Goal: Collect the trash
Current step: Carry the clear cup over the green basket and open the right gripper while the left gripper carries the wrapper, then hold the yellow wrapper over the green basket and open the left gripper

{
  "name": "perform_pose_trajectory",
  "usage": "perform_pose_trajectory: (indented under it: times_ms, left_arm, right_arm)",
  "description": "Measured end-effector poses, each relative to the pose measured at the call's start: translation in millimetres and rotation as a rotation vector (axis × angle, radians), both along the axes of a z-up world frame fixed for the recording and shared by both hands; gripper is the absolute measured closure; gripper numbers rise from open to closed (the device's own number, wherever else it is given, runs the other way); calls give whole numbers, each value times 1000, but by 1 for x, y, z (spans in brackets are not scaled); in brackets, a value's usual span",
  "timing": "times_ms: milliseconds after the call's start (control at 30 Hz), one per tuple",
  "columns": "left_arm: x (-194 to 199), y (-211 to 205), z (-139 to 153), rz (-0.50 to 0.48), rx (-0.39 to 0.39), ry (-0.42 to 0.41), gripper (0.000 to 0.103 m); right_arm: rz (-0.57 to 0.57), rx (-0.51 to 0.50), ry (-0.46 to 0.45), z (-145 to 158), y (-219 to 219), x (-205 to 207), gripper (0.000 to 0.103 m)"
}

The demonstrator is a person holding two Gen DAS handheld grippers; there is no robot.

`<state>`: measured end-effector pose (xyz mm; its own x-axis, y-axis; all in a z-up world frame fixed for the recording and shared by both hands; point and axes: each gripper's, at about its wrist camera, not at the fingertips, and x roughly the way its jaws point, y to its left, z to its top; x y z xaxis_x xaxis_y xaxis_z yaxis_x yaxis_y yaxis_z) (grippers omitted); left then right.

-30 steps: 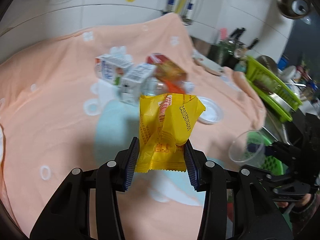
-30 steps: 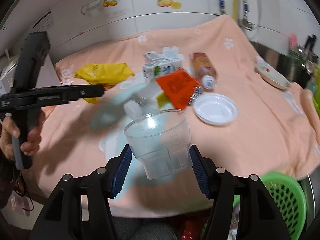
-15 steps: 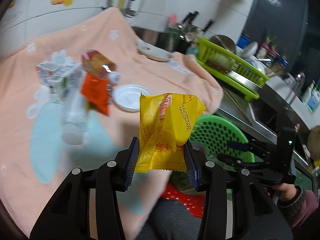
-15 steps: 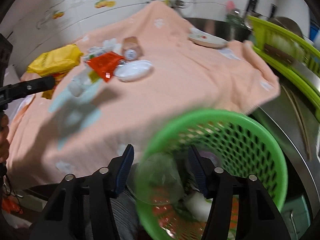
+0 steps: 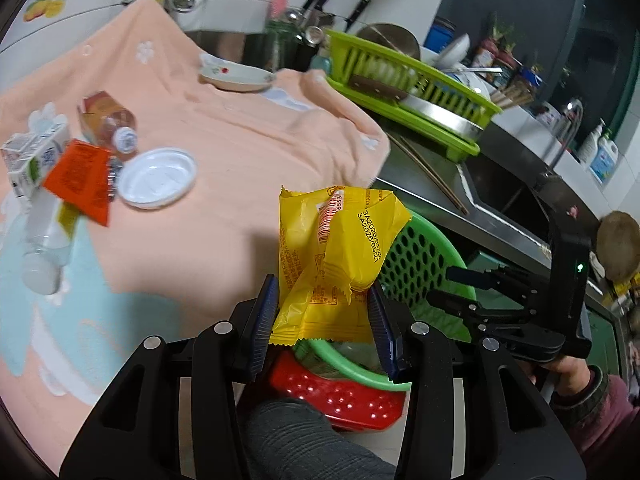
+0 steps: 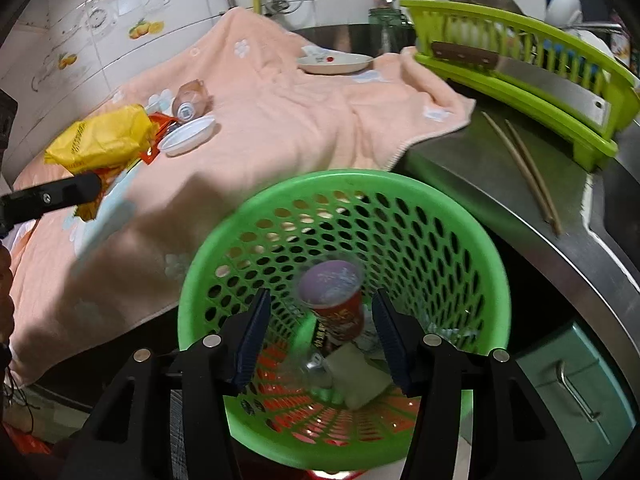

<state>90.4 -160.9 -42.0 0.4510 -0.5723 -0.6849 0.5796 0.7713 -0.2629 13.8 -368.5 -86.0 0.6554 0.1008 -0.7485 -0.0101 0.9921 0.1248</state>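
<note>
My left gripper [image 5: 324, 320] is shut on a yellow snack wrapper [image 5: 336, 264] and holds it over the near rim of the green trash basket [image 5: 424, 264]. My right gripper [image 6: 320, 332] is open and empty above the basket [image 6: 400, 200]. A clear plastic cup [image 6: 308, 368] lies inside the basket among a red cup [image 6: 336, 304] and other trash. On the peach cloth lie a white lid [image 5: 158, 178], an orange packet [image 5: 80, 180], a milk carton [image 5: 28, 156] and two bottles [image 5: 108, 120].
A white dish [image 5: 236, 76] sits at the cloth's far edge. A lime dish rack [image 5: 408, 84] and chopsticks [image 6: 524, 168] are on the steel counter beside the sink. A red stool [image 5: 340, 396] stands under the basket.
My right gripper swung over the basket, opened and dropped the clear cup in. My left gripper carried the yellow wrapper from over the cloth to the basket's rim.
</note>
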Motion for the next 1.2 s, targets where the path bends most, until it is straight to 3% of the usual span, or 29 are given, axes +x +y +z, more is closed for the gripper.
perform_pose_trajectory:
  times_ms: [467, 1000, 1200]
  left_arm:
    - [-5, -53, -31, -95, 40, 75, 59]
    - [-2, -74, -49, -121, 72, 116, 56]
    - [-1, -74, -52, -119, 68, 124, 45]
  right_arm:
    - [-81, -1, -32, 5, -29, -28, 38]
    - [-116, 32, -40, 3, -39, -34, 34]
    - [-112, 34, -40, 4, -39, -33, 34]
